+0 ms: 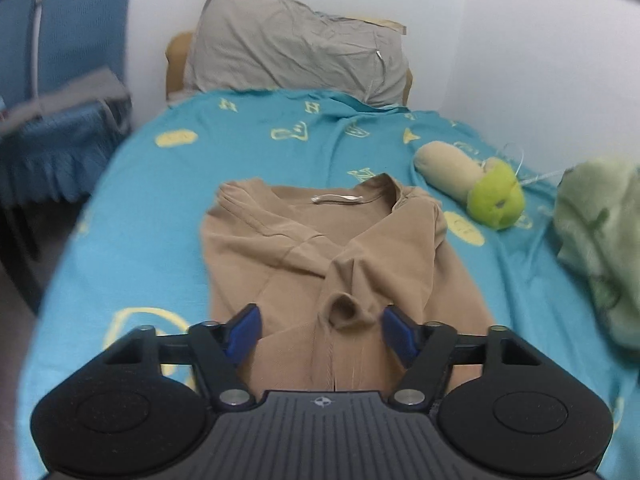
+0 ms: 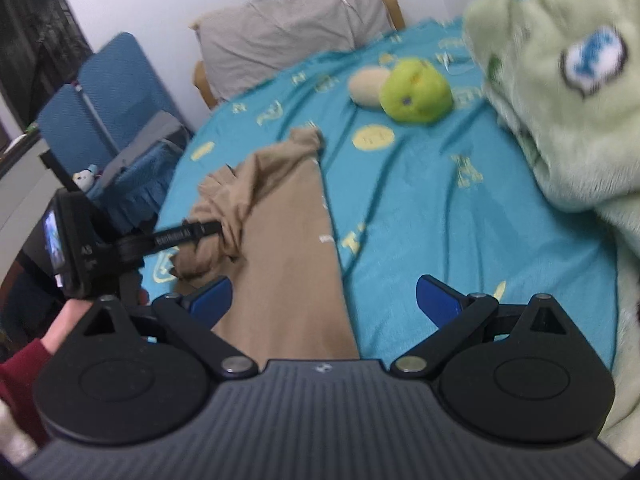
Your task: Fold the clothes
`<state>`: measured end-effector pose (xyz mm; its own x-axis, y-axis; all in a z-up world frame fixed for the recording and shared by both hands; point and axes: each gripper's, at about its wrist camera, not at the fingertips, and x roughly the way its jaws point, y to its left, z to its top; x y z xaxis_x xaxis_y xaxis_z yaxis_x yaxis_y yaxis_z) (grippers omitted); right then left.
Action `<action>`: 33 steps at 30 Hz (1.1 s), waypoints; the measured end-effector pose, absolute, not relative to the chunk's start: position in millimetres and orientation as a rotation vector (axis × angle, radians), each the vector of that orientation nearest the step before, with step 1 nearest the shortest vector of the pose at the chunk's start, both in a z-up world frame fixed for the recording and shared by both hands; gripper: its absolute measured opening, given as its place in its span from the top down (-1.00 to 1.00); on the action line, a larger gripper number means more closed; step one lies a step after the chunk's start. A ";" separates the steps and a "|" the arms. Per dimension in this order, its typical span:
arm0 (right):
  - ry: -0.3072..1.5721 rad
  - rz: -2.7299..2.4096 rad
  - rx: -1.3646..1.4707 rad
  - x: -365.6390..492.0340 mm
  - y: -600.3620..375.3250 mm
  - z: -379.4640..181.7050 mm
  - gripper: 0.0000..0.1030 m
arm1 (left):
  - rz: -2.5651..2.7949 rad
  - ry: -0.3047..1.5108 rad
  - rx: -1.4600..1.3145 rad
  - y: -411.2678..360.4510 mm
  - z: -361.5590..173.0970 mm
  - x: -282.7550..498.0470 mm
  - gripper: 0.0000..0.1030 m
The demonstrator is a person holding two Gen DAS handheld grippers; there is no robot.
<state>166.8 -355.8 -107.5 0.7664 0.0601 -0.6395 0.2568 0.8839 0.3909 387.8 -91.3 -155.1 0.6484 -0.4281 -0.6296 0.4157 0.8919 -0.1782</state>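
A tan long-sleeved shirt (image 1: 320, 240) lies on the turquoise bed sheet (image 1: 152, 232), collar away from me, sleeves folded in over the body. My left gripper (image 1: 320, 332) is open, its blue pads on either side of a sleeve cuff (image 1: 346, 310), just above the shirt's lower part. In the right wrist view the shirt (image 2: 288, 248) runs up the left middle, and the left gripper (image 2: 188, 234) reaches into its bunched cloth from the left. My right gripper (image 2: 324, 300) is open and empty, over the shirt's right edge and the sheet.
A grey pillow (image 1: 296, 44) leans on the headboard. A green and beige plush toy (image 1: 476, 184) lies right of the shirt. A pale green fleece blanket (image 2: 560, 100) is heaped at the right. Blue chairs (image 1: 60, 80) stand left of the bed.
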 end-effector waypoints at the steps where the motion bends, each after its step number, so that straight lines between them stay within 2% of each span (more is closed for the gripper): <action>1: 0.713 -0.118 0.500 169.0 -357.6 -111.9 -0.94 | -0.511 0.739 -0.038 -91.9 -158.5 393.1 0.43; 2: 0.727 -0.124 0.513 169.7 -358.3 -114.8 -0.94 | -0.547 0.766 -0.052 -92.9 -160.2 399.1 0.63; 4: 0.750 -0.134 0.533 168.6 -358.0 -118.4 -0.94 | -0.576 0.757 -0.084 -90.0 -155.4 406.1 0.82; 9: 0.748 -0.097 0.544 153.9 -339.8 -113.4 -0.94 | -0.586 0.660 -0.178 -78.9 -129.2 425.5 0.93; 11: 0.749 -0.080 0.499 153.1 -329.2 -111.0 -0.94 | -0.506 0.626 -0.167 -79.2 -124.0 437.7 0.93; 17: 0.768 -0.099 0.439 159.8 -325.4 -115.1 -0.94 | -0.275 0.705 -0.031 -96.7 -153.3 477.9 0.92; 24: 0.773 -0.132 0.457 164.1 -338.0 -122.1 -0.94 | -0.108 0.750 -0.010 -85.3 -171.6 489.0 0.85; 26: 0.770 -0.125 0.451 164.1 -337.7 -121.7 -0.94 | -0.122 0.747 -0.048 -77.9 -164.5 482.0 0.69; 28: 0.762 -0.118 0.459 164.2 -338.3 -121.1 -0.94 | -0.147 0.753 -0.075 -70.9 -155.1 469.8 0.13; 32: 0.755 -0.102 0.453 163.8 -334.3 -119.3 -0.94 | -0.173 0.799 -0.069 -56.6 -130.7 423.6 -0.18; 33: 0.757 -0.095 0.454 163.8 -333.1 -118.6 -0.94 | -0.180 0.819 -0.082 -49.3 -124.7 406.8 -0.33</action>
<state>163.8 -333.1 -118.6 0.7274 0.0781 -0.6817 0.2440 0.8991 0.3633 406.8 -49.3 -124.7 0.6689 -0.1910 -0.7184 0.1280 0.9816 -0.1417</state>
